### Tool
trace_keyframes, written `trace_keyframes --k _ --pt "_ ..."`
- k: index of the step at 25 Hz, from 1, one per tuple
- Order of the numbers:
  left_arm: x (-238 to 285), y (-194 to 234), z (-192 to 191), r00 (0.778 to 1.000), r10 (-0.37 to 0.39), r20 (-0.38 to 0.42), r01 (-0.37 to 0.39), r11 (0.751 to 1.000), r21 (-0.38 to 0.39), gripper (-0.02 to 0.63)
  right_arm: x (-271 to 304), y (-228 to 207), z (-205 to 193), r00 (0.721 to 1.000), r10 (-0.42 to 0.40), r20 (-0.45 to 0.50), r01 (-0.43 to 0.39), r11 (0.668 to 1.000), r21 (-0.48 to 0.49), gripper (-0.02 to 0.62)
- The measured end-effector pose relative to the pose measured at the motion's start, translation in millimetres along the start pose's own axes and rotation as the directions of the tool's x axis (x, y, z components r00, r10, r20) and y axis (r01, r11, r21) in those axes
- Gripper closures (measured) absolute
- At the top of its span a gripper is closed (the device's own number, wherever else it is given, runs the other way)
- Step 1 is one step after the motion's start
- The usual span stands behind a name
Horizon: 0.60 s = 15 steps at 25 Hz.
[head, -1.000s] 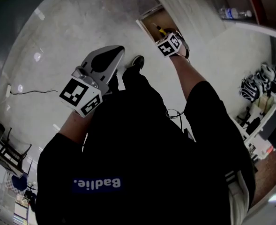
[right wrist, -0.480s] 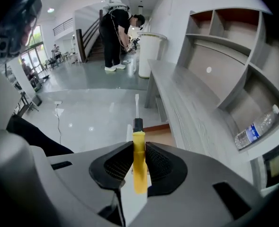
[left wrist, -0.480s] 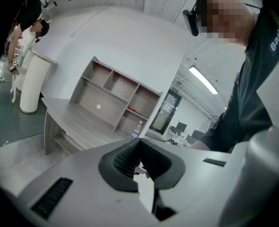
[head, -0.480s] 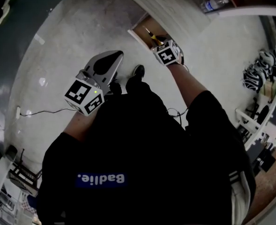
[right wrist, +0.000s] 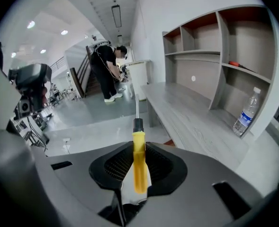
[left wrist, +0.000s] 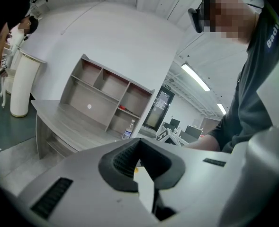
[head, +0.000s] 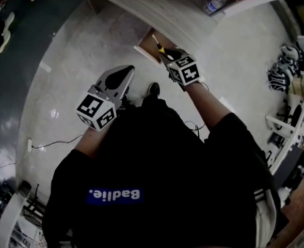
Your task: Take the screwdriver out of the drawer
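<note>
My right gripper (right wrist: 138,170) is shut on the yellow handle of the screwdriver (right wrist: 139,157), whose black collar and metal shaft point up and away from the jaws. In the head view the screwdriver (head: 157,44) sticks out past the right gripper (head: 167,56), over the open wooden drawer (head: 144,48) under the grey desk. My left gripper (head: 124,72) hangs lower left of the drawer, over the floor, shut with nothing in it. In the left gripper view, the left gripper (left wrist: 140,167) shows only its own pads.
A long grey desk (right wrist: 196,122) carries a shelf unit (right wrist: 234,56) and a water bottle (right wrist: 247,111). A person (right wrist: 107,70) stands at the far end of the room. My own legs and a shoe (head: 153,89) are below the drawer, and a cable (head: 53,143) lies on the floor.
The right gripper has come away from inside the drawer with the screwdriver in it; the screwdriver now points up past the drawer's edge. The left gripper has hardly moved.
</note>
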<state>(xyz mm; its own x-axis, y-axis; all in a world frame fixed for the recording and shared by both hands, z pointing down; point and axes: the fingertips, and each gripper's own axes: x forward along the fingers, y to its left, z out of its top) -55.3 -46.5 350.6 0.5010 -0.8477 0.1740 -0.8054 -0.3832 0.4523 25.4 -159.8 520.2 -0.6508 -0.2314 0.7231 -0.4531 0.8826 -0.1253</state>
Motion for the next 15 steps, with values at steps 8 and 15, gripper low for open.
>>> trace_keyframes --k 8,15 --pt "24 -15 11 0.997 -0.072 -0.013 0.073 0.997 0.021 0.604 -48 4 35 0.986 0.024 0.167 -0.052 0.985 0.166 0.495" --pt "38 -27 15 0.992 -0.125 -0.033 0.126 0.991 0.038 0.604 -84 11 56 0.964 0.029 0.263 -0.084 0.977 0.199 0.495"
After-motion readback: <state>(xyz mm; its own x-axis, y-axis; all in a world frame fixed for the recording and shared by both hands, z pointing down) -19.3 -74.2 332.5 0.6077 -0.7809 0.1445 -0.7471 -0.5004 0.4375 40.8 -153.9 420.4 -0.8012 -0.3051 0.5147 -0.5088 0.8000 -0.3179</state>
